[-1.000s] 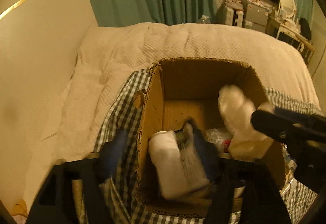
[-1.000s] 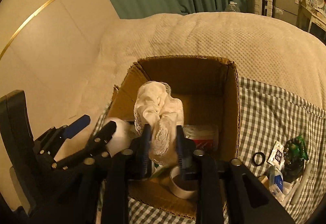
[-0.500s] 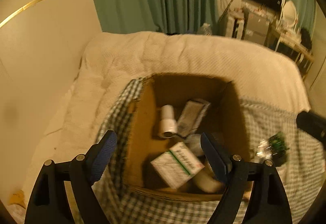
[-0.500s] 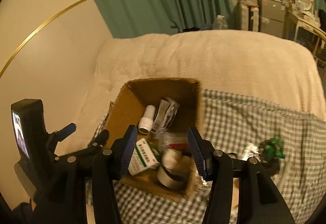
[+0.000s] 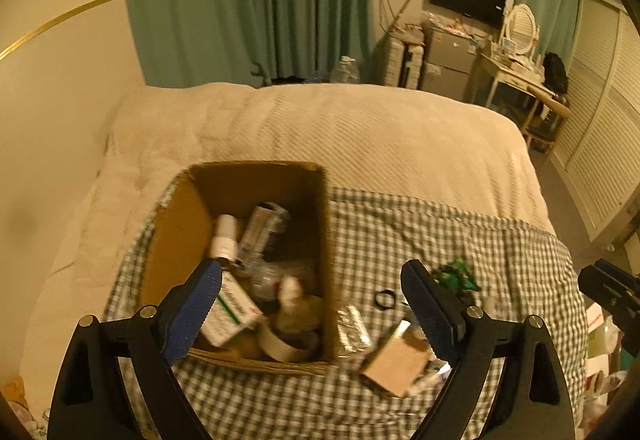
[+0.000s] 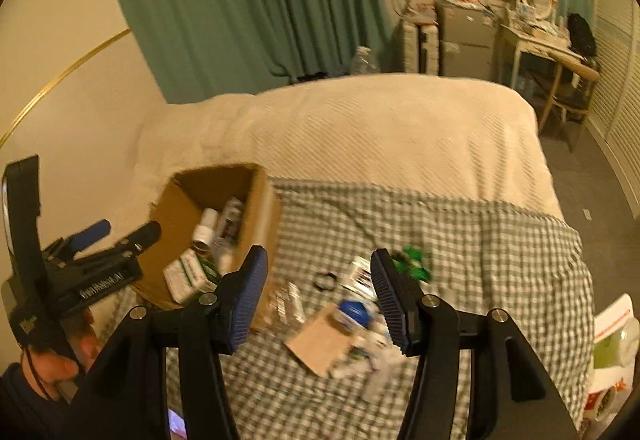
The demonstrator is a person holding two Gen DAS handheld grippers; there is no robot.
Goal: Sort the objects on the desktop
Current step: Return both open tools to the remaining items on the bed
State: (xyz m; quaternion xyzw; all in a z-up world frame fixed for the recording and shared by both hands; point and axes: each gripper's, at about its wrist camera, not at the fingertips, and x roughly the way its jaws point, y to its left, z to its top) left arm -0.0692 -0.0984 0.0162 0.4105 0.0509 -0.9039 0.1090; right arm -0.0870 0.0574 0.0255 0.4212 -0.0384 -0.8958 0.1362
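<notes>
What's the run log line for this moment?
left tongs open, empty | right tongs open, empty | cardboard box partly filled | loose items on checked cloth

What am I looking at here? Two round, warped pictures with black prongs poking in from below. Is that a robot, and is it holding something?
No robot: a person holds a two-finger tool in each hand, and each tool has a wide-angle camera looking along its fingers. One picture comes from the left gripper, the other from the right gripper. Both are open and hold nothing.

They hover over a bed with a checked cloth. On it stands an open cardboard box holding a white bottle, a medicine carton and a tape roll. Beside the box lie unsorted things: a black ring, a green packet and a brown card. In the right view you can see the left tool and the person's hand.
</notes>
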